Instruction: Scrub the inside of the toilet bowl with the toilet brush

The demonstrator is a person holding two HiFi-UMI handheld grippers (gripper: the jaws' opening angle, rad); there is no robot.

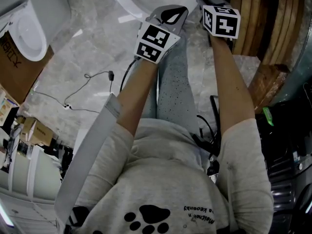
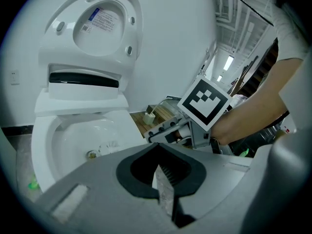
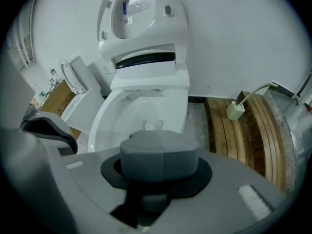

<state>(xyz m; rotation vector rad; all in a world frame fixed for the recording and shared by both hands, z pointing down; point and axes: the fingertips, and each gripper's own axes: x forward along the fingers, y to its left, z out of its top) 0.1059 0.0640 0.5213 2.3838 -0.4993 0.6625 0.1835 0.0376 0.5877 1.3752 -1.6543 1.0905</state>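
Observation:
The white toilet [image 3: 141,116] stands against the wall with its lid and seat raised, and the bowl [image 2: 80,140] is open. A small white holder with a long pale handle, likely the toilet brush [image 3: 235,109], sits on the wooden boards right of the toilet; it also shows as the brush [image 2: 149,116] in the left gripper view. My left gripper [image 2: 158,167] is shut with nothing in it, held in front of the bowl. My right gripper [image 3: 158,152] is also shut and empty, its grey pads pressed together, aimed at the bowl. Both hang in the air short of the toilet.
Stacked wooden boards [image 1: 265,28] and a metal drum [image 3: 292,126] lie to the right. A second toilet [image 1: 29,28] and a cardboard box [image 1: 14,69] stand at the left. A thin cable [image 1: 87,77] trails over the marble floor.

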